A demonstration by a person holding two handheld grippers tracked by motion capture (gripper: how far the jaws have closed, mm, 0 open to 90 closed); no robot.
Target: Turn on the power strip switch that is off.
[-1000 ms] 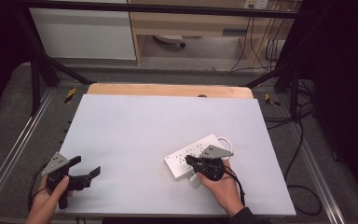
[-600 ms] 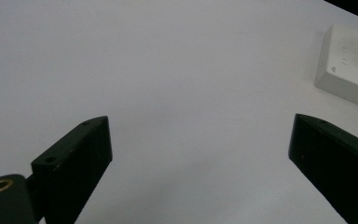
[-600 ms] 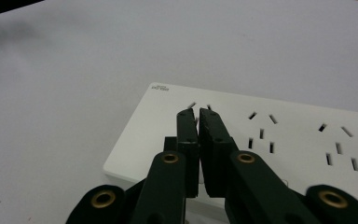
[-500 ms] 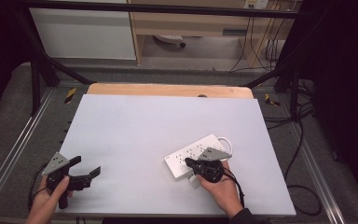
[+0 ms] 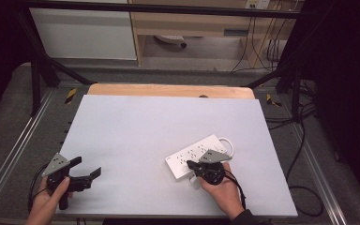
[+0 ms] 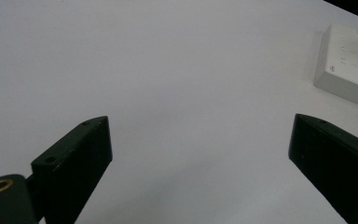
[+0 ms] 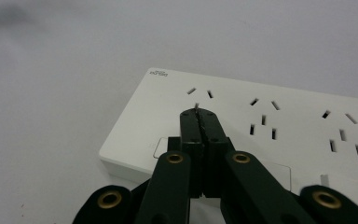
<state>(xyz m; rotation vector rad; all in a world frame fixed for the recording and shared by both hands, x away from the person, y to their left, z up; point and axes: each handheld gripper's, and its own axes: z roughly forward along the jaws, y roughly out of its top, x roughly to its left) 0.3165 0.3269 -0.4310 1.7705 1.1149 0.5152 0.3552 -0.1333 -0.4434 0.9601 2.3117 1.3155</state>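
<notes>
The power strip [image 5: 194,154] was white, long and flat, with rows of little plug holes on its top and a small grey name printed at one corner. It lay slanted on the right half of the pale table [image 5: 136,131], near my side, with a white cord looped at its far end. My right gripper [image 7: 199,111] was pressed tight together with nothing between its two black jaws. Its tip sat over the top of the strip, right by the first holes, and I could not tell if it touched. My right hand [image 5: 222,194] was just behind the strip. My left gripper [image 5: 90,169] was spread wide and held nothing. It was down by the left front corner of the table, well apart from the strip, in my left hand [image 5: 47,206].
</notes>
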